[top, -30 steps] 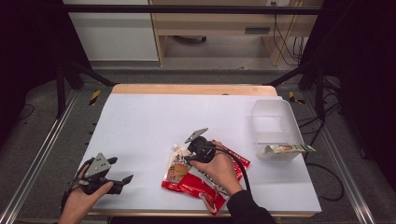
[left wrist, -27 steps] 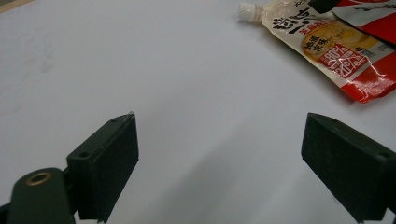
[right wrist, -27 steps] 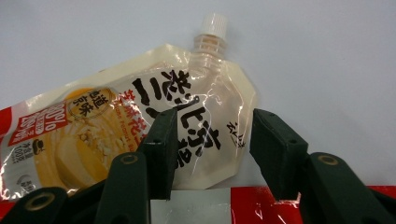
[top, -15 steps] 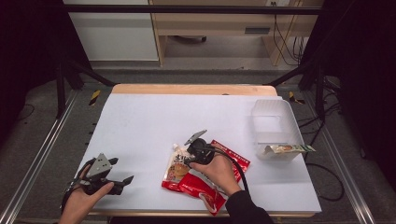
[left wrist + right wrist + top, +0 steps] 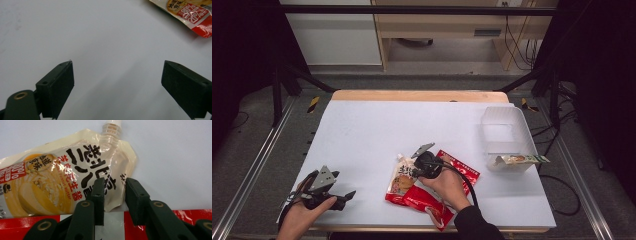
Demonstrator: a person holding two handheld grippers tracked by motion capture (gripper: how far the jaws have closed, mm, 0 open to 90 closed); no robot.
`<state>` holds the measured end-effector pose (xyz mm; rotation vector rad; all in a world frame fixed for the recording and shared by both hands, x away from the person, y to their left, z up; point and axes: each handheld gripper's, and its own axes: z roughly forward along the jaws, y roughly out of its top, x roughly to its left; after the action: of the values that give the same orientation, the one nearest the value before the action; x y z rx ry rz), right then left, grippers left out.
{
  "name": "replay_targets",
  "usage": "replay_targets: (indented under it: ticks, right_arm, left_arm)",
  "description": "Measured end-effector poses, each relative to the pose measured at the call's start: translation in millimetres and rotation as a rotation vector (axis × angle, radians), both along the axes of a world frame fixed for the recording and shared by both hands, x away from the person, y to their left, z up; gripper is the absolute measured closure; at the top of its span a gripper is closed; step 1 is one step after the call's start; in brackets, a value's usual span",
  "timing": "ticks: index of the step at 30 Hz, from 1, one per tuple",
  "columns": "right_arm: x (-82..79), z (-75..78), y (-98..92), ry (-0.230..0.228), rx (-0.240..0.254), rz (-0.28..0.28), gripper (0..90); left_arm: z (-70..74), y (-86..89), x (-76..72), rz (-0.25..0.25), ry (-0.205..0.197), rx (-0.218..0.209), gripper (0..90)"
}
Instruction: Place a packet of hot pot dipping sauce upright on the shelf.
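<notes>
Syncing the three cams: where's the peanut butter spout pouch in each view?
High view: peanut butter pouch lies low centre, just left of the right gripper, partly on the red packet.
Left gripper view: its red lower corner sits at top right, beyond the open jaws.
Right gripper view: left and centre, spout up, the jaws close at its right edge.
Shared landmark: the white tabletop.

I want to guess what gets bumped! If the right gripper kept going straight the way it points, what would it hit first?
Probably the cream spouted pouch. The right gripper points along it toward its spout, jaws nearly closed just over its lower edge. Depth is hard to judge, so it might skim the pouch and meet the white table beyond.
</notes>
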<state>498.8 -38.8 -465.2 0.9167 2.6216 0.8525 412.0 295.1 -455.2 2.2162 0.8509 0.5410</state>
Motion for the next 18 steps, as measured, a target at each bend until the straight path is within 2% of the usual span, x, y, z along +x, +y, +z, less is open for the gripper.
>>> replay_targets:
  ticks: [7,10,12,18]
  right_arm:
    - [-0.1,0.1,0.0,-0.015,-0.001,0.017,84.5]
    - [-0.8,1.4,0.9,-0.024,0.003,0.025,86.7]
    - [-1.3,3.5,0.7,-0.031,0.011,0.032,88.7]
    - [-3.8,8.9,2.3,-0.057,0.031,0.049,90.0]
  left_arm:
    - [-3.3,-3.8,-0.2,-0.008,0.015,0.065,10.9]
    - [-2.6,-2.3,0.1,0.001,0.01,0.064,11.2]
    - [-2.5,-1.6,0.1,0.008,0.009,0.049,11.3]
    - [-1.5,-1.8,-0.2,-0.001,0.005,0.05,11.2]
